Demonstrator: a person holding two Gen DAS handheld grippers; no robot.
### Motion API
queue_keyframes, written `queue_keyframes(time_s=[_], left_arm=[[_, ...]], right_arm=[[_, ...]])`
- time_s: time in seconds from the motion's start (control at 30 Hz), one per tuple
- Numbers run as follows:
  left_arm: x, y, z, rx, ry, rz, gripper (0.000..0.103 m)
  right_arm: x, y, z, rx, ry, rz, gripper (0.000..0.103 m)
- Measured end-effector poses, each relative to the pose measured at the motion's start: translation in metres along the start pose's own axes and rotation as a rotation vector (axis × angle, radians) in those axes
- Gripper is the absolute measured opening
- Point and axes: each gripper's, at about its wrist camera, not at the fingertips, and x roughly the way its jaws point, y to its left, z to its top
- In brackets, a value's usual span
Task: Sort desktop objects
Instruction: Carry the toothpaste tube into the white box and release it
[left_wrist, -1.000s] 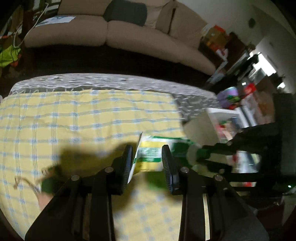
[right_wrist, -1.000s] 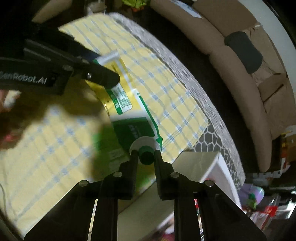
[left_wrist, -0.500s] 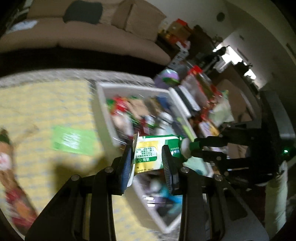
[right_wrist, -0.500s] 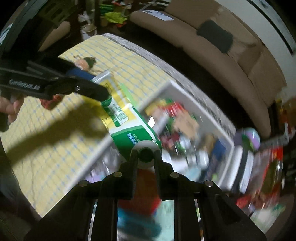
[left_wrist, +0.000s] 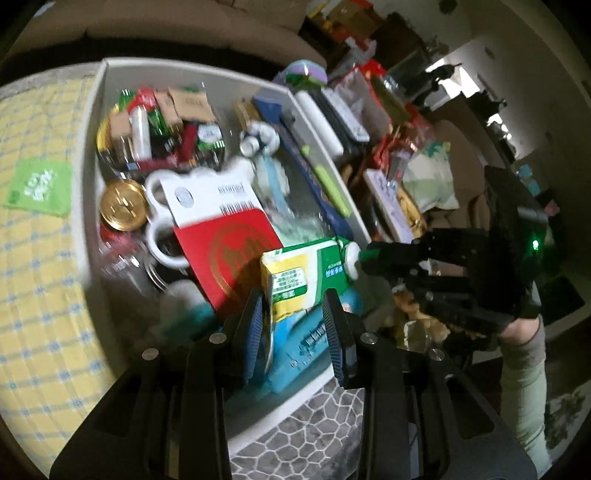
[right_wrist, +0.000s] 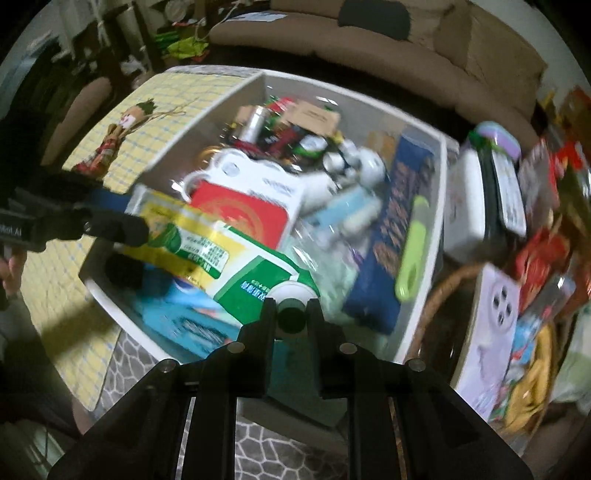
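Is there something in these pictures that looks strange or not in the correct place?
Mostly the white bin: it is crammed, with boxes and packets piled at odd angles. The yellow-green tube hangs tilted above it, its crimped end in the left gripper, its cap in the right gripper. A doll lies alone on the checked cloth.

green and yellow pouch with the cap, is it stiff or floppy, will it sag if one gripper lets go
Probably floppy: the pouch looks creased and is held at both ends, the right gripper on its cap, the left gripper at its flat end. Released on one side, it would likely droop towards the white bin. It seems light.
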Motion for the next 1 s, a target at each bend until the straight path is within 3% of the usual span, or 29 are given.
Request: queue_keyframes(time_s=[0.23,0.47,0.63,0.87,0.93,1.0], left_arm=[[0.033,-0.013,-0.017,0.004,0.071,0.063,0.029],[0.04,-0.012,-0.021,0.068,0.081,0.269,0.029],[0.042,-0.022,-0.026,0.13,0.102,0.349,0.029],[0.044,-0.024,-0.031,0.112,0.107,0.304,0.031],[0.043,-0.027,-0.03,0.112,0.104,0.288,0.031],[0.045,-0.029,-0.027,0.117,0.106,0.289,0.031]], right_arm=[[0.011,-0.031,-0.039,0.085,-0.014,0.064,0.016],[0.01,-0.042,-0.048,0.12,-0.059,0.037,0.017],[0.01,-0.043,-0.049,0.129,-0.07,0.009,0.018],[0.01,-0.043,-0.053,0.177,-0.077,0.037,0.019],[0.001,-0.048,-0.056,0.218,-0.126,0.055,0.027],[-0.003,-0.055,-0.058,0.262,-0.149,0.095,0.027]])
